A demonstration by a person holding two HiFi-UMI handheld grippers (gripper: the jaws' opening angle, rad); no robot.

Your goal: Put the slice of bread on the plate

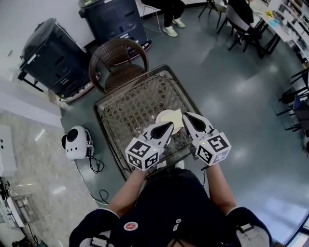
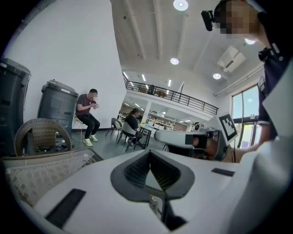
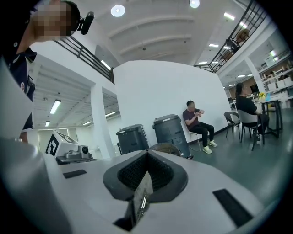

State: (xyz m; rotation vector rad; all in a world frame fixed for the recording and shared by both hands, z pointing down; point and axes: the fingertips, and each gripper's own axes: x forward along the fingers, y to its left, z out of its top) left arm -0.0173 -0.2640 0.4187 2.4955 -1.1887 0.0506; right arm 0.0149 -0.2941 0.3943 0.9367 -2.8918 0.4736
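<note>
The left hand-held gripper (image 1: 167, 127) and right hand-held gripper (image 1: 187, 117) hold their ribbed dark pads pressed together, empty, above the square woven-wicker tabletop (image 1: 125, 111). The round pale plate (image 1: 166, 118) lies there by their tips; the bread cannot be told apart from it.

Floor (image 1: 231, 96): grey, glossy, with light patches reflected in it; a pale marbled strip (image 1: 38, 164) runs along the left.
Wall (image 2: 68, 45): plain white.
Ceiling (image 2: 146, 27): white, with round lights (image 2: 180, 4).
Railing (image 2: 174, 96): dark, along an upper level.
Window (image 2: 249, 114): tall and bright.
Table (image 1: 130, 106): square, woven wicker.
Chair (image 1: 118, 60): brown wicker with a rounded back, just beyond the table.
Bins (image 1: 50, 55): two, dark, lidded, by the wall.
Desks (image 1: 270, 21): in the far corner, with dark seats (image 1: 241, 24).
Person (image 2: 88, 116): seated beside a bin.
</note>
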